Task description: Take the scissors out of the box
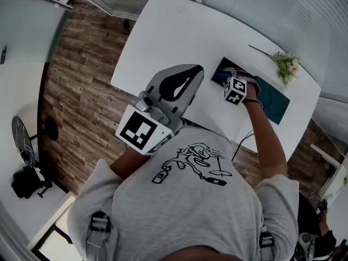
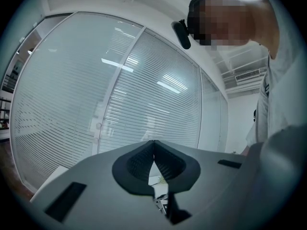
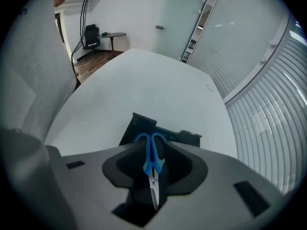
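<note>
While the scissors [image 3: 152,160] lie inside the dark box [image 3: 139,124] on the white desk [image 3: 144,80], the step in hand is the grasp.

Observed:
- Right gripper [image 3: 153,145] points steeply down over the box. Its jaws are spread wide, 1 on each side of the blue handles, and no pad presses on them, so it is released.
- The scissors run lengthwise along the gap, with the handles away from the camera and the blades toward it.
- Left gripper [image 2: 153,142] is clenched, tips together with nothing between them. It is held level near the body, well apart from the box.
- In the head view the box sits toward the desk's right side, near a flower sprig [image 1: 286,64].

Judgement on doing it well:
1. The scissors are flat and thin, so the tips probably need to reach the box floor before closing.
2. Close across the handles near the pivot. The metal blades look likely to slip.
3. Keep both jaws clear of the near box wall.
4. Lift straight up. If the light box comes up too, the left gripper could pin it down.
</note>
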A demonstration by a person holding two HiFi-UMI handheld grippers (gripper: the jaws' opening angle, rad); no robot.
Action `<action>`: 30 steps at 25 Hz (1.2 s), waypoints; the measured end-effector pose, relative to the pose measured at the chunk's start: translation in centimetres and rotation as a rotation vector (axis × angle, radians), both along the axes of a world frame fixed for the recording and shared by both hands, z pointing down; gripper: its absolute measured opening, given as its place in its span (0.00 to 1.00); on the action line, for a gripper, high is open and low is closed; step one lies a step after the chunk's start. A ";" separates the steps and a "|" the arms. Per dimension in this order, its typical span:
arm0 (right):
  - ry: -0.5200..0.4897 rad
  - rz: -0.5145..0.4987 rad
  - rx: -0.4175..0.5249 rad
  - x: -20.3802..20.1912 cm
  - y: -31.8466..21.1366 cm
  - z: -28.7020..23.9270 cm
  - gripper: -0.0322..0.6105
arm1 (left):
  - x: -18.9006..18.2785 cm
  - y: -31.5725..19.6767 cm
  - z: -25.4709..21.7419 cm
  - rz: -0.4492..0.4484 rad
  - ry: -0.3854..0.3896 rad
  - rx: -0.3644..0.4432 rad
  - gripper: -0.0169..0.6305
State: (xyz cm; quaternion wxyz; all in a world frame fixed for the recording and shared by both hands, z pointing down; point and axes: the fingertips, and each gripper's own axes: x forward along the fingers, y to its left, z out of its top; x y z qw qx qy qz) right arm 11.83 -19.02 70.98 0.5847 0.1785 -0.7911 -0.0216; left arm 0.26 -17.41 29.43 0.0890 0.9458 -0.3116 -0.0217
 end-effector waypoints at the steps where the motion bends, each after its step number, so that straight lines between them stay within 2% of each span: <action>1: 0.006 -0.008 -0.008 -0.1 -0.1 0.3 0.26 | -0.2 -0.1 0.1 -0.003 -0.002 -0.002 0.06; 9: 0.056 -0.074 -0.075 -0.3 0.1 2.7 0.27 | -1.4 -0.5 0.7 -0.031 -0.008 -0.018 0.06; 13: 0.048 -0.086 -0.114 -0.5 0.2 2.5 0.27 | -2.2 -0.7 0.6 -0.043 -0.008 -0.021 0.06; 16: 0.051 -0.113 -0.169 -0.6 0.8 2.7 0.17 | -2.5 -0.8 0.8 -0.048 -0.009 -0.026 0.06; 19: 0.066 -0.128 -0.198 -0.8 1.0 2.9 0.16 | -2.4 -0.8 1.0 -0.045 -0.008 -0.029 0.06; 30: 0.069 -0.126 -0.155 -0.8 0.9 2.8 0.17 | -2.0 -0.8 0.8 -0.034 -0.013 -0.022 0.06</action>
